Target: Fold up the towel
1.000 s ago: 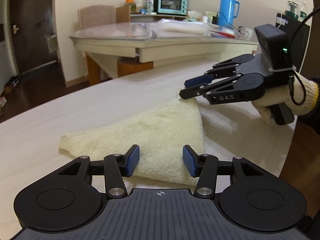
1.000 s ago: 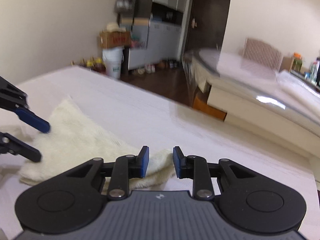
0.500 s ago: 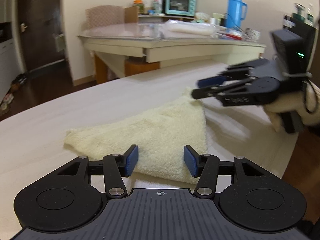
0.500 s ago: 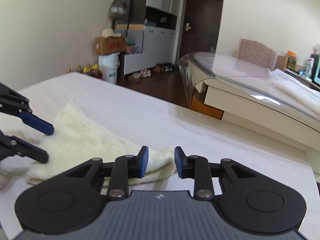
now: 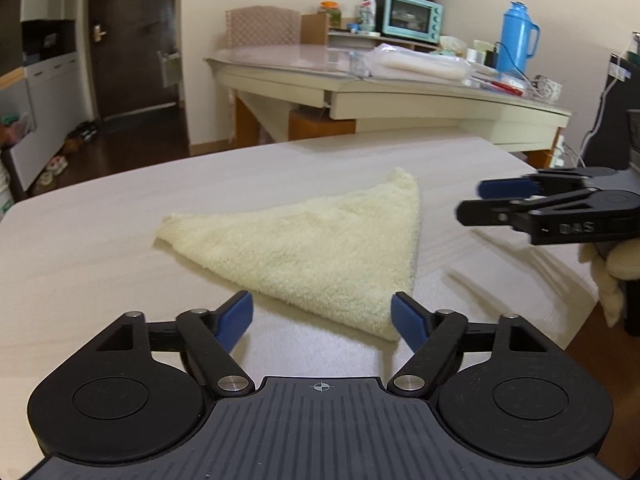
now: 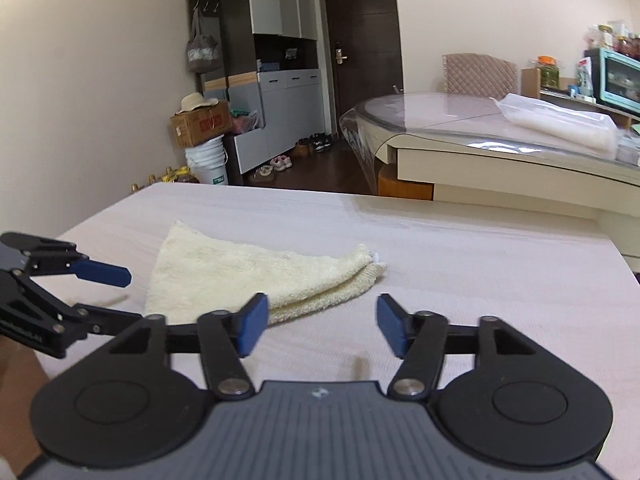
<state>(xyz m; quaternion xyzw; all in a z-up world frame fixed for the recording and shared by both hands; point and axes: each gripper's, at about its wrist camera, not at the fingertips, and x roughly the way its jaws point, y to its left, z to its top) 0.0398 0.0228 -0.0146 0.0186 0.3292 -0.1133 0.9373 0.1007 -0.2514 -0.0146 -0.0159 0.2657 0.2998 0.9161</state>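
Plainly, the pale wood-grain table [image 5: 100, 240] was smooth and hard, and on it, just ahead of my tongs, lay the cream terry towel [image 5: 316, 248], folded to a thick, fluffy triangle. I judged it light, limp, unbreakable and easy to pinch, best by its doubled corners. My left gripper [image 5: 322, 316] and right gripper [image 6: 320, 324] had just been opening; both stood apart, clamping nothing.

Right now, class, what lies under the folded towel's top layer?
At the towel's open corner a second layer of the same cloth shows beneath. Below that is the pale table. Anything between the layers is covered.
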